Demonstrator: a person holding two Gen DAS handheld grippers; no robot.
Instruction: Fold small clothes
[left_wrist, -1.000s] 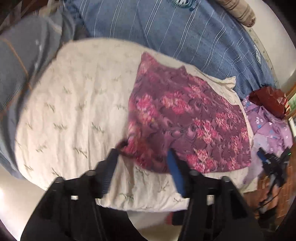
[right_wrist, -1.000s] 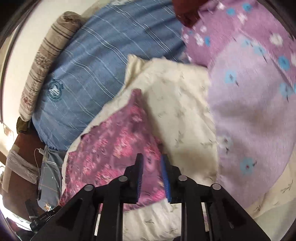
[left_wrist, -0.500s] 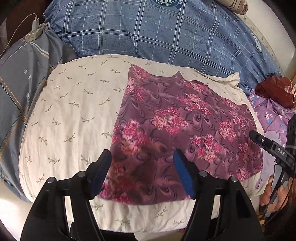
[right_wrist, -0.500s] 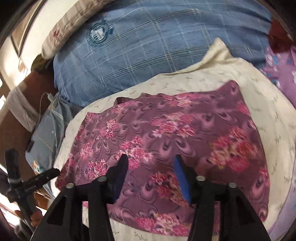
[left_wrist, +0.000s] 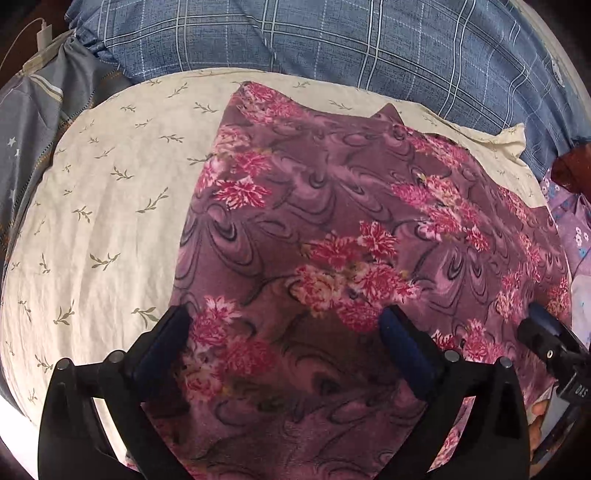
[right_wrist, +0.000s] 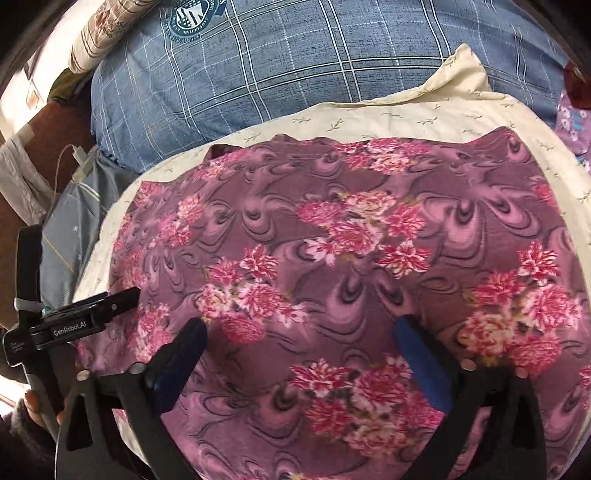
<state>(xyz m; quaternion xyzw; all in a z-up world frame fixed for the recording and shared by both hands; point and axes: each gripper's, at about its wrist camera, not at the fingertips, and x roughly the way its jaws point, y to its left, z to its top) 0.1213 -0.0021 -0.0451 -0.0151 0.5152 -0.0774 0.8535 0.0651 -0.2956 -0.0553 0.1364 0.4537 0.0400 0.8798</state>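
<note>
On the cream pillow (left_wrist: 110, 206) at the bed's near edge the floral garment (left_wrist: 332, 229) lies spread flat, soft, light and probably limp. Above it the left gripper (left_wrist: 284, 332) and right gripper (right_wrist: 303, 336) are both opening wide, holding nothing. I would pinch it at a hem corner, because the middle will sag and bunch.

Floral garment (left_wrist: 332, 240): near hem cut off by my frame's bottom edge.
Cream pillow (left_wrist: 103, 206): middle hidden under it.
</note>
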